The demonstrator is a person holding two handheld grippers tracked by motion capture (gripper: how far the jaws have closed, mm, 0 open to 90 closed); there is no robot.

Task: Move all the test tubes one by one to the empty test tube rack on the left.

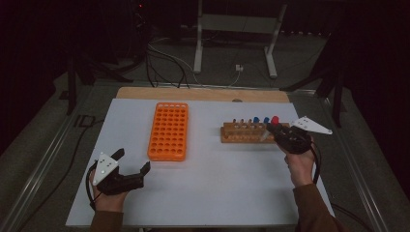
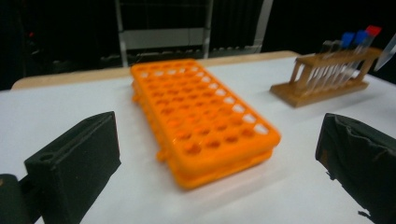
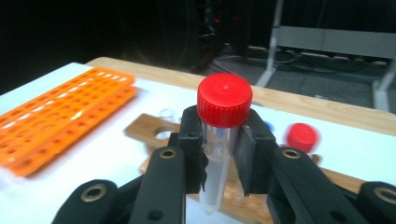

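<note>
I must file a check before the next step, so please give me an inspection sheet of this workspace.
Surface: white table, bare at the near side.
Job's things: red-capped tube held upright above the wooden rack; the rack keeps blue-capped tubes and one more red cap; orange rack lies flat, its holes empty.
Clutter: nothing seen.
Grippers: right hand-held gripper shut on the tube below its cap; left hand-held gripper open, resting near the orange rack.
Cables: a black cable at the left hand; more on the floor beyond the table.
Surroundings: dark room, grey metal stand behind.
</note>
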